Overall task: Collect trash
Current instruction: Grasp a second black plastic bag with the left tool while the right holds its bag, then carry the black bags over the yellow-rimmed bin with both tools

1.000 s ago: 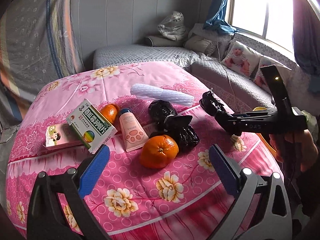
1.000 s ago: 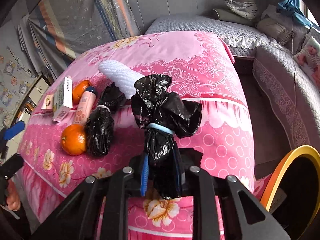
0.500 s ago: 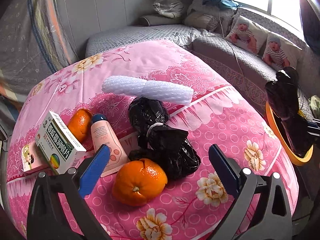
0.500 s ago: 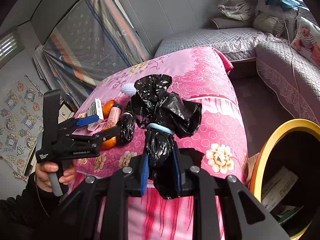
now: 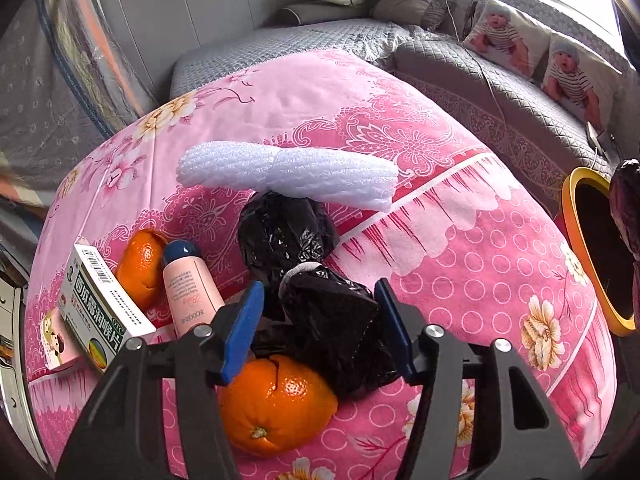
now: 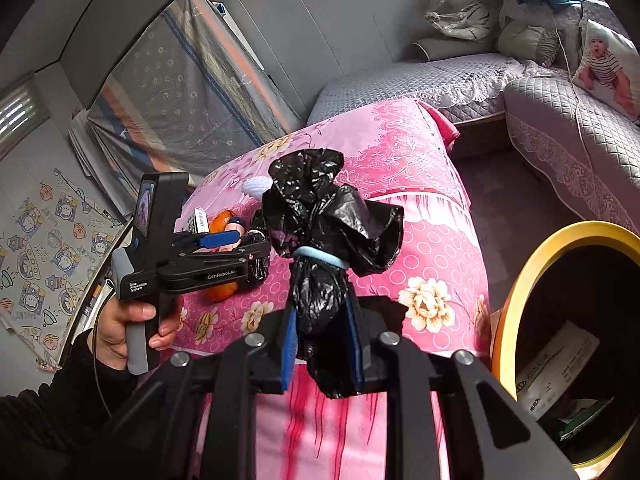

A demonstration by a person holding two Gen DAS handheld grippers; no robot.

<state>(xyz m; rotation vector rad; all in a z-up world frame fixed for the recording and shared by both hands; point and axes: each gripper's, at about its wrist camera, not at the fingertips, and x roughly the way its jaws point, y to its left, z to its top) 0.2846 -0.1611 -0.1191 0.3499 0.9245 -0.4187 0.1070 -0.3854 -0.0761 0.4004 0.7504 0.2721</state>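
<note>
Left wrist: left hand-held gripper (image 5: 320, 320) open, straddling black bag (image 5: 320, 292) at tabletop (image 5: 500, 280) centre, orange (image 5: 276, 404) at 6 o'clock (close at the tie, not the fruit).
Right wrist: right hand-held gripper (image 6: 322, 340) clamps second bag (image 6: 320, 248); bin (image 6: 532, 280) at 3 o'clock, release over opening.

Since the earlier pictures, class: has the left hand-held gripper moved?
Yes. The left hand-held gripper has come forward and down over the pink cloth; its open pads now flank the black trash bag beside the orange.
</note>
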